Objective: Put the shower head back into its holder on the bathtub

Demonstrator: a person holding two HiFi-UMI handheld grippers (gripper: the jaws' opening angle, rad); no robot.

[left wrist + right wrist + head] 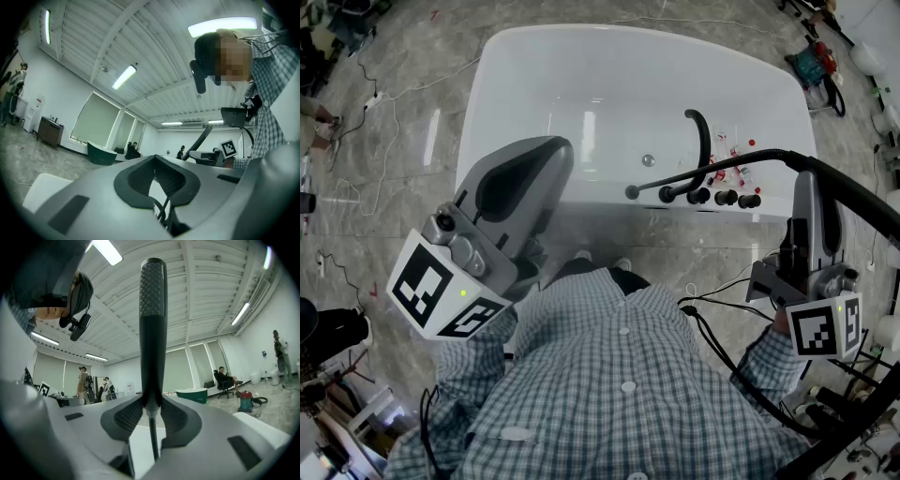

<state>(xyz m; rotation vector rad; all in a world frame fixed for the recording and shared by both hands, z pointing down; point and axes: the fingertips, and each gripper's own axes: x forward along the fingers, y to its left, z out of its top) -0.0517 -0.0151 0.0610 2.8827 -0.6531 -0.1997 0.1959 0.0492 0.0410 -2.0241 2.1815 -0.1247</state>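
Note:
The white bathtub (517, 56) lies ahead of me and below. A curved black spout (702, 141) and a row of black knobs (724, 197) sit on its near rim at the right. My right gripper (807, 174) (152, 401) is shut on the black stick-shaped shower head (152, 310), which stands up between the jaws. In the head view its thick part (855, 193) rises toward the right edge, and a thin black hose (712, 172) runs left to the rim. My left gripper (546, 150) (155, 159) is raised at the left, shut with nothing in it.
Grey marble floor surrounds the tub. White cables (377, 94) trail at the left, and tools and bags (814, 64) lie at the far right. Small red bits (733, 155) lie inside the tub. People and a green tub (191, 393) are far off.

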